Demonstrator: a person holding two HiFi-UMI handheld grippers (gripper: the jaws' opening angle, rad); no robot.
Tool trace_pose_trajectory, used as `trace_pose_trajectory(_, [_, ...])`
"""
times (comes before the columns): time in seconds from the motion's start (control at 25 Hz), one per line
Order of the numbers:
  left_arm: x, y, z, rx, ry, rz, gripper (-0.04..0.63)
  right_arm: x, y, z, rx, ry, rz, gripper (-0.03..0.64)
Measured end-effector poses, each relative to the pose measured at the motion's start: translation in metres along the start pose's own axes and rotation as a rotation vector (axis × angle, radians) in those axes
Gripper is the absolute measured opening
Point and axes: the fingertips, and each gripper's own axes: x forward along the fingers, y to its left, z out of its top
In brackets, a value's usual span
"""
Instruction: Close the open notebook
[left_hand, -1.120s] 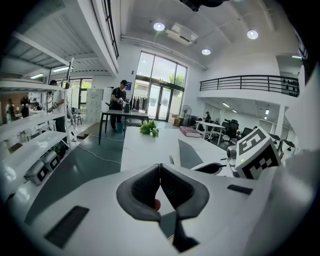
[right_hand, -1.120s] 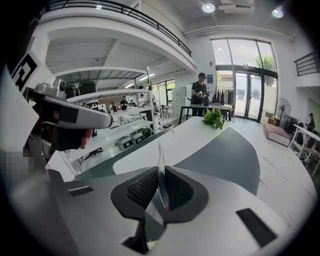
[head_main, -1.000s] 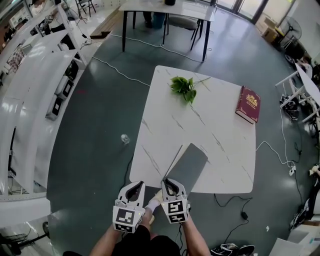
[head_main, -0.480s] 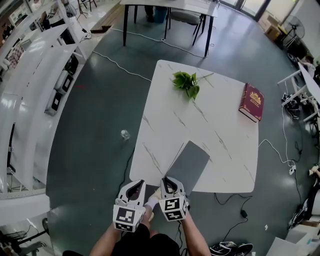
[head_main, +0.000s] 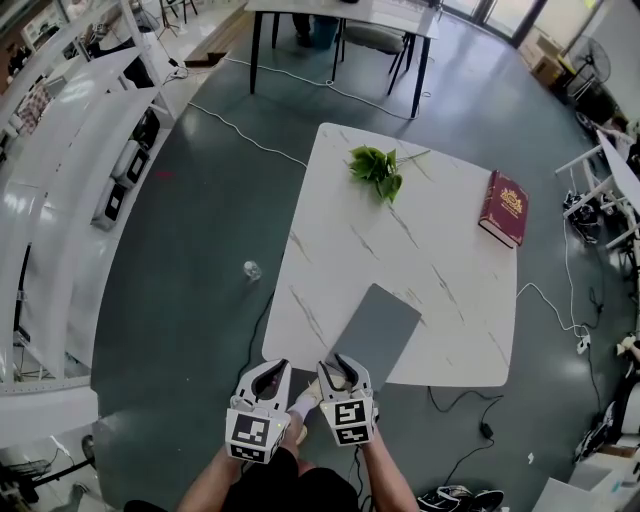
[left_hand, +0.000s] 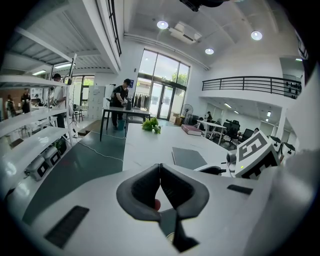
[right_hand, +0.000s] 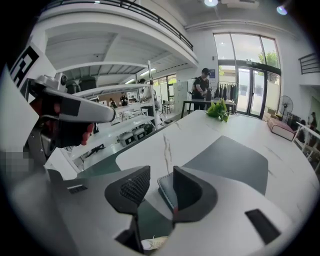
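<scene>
A grey notebook (head_main: 378, 333) lies shut and flat on the white marble table (head_main: 400, 240), near its front edge. My right gripper (head_main: 338, 368) is at the notebook's near corner. Its jaws are opening: in the right gripper view the corner of the notebook (right_hand: 230, 162) sits in the gap of the right gripper (right_hand: 160, 180), beside the right jaw, and the left pad stands clear of it. My left gripper (head_main: 268, 372) hangs just off the table's front edge, left of the right one. In its own view the left gripper (left_hand: 160, 167) is shut with nothing held.
A red book (head_main: 503, 207) lies at the table's right edge and a green leafy sprig (head_main: 377, 167) at its far side. A small bottle (head_main: 250, 270) stands on the floor to the left. White shelves (head_main: 60, 150) run along the left; a black-legged table (head_main: 340, 15) stands beyond.
The notebook's left cover edge, raised a little one second ago, now lies flat. The right jaws have parted. Neither hand has shifted.
</scene>
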Motion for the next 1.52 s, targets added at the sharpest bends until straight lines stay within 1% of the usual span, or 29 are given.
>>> trace_pose_trajectory(0.12, [-0.003, -0.001, 0.0, 0.003, -0.001, 0.001, 0.025, -0.005, -0.002, 0.003, 0.009, -0.024, -0.009, 0.193])
trace_pose_trajectory(0.4, [-0.012, -0.008, 0.002, 0.01, -0.004, -0.008, 0.025, -0.016, 0.0, 0.011, -0.005, -0.043, -0.015, 0.199])
trace_pose_trajectory(0.6, [-0.024, -0.013, 0.016, 0.024, -0.034, -0.006, 0.025, -0.031, 0.003, 0.022, -0.012, -0.07, -0.025, 0.199])
trace_pose_trajectory(0.76, [-0.035, -0.023, 0.03, 0.055, -0.064, -0.017, 0.025, -0.052, 0.0, 0.035, -0.015, -0.101, -0.05, 0.199])
trace_pose_trajectory(1.0, [-0.057, -0.05, 0.062, 0.107, -0.122, -0.06, 0.025, -0.098, -0.01, 0.056, 0.018, -0.17, -0.108, 0.198])
trace_pose_trajectory(1.24, [-0.085, -0.08, 0.097, 0.166, -0.186, -0.096, 0.025, -0.16, -0.023, 0.077, 0.061, -0.269, -0.193, 0.195])
trace_pose_trajectory(1.36, [-0.099, -0.096, 0.106, 0.185, -0.205, -0.127, 0.025, -0.195, -0.028, 0.088, 0.076, -0.325, -0.245, 0.188])
trace_pose_trajectory(1.52, [-0.117, -0.114, 0.109, 0.215, -0.227, -0.155, 0.025, -0.239, -0.029, 0.089, 0.093, -0.383, -0.315, 0.181])
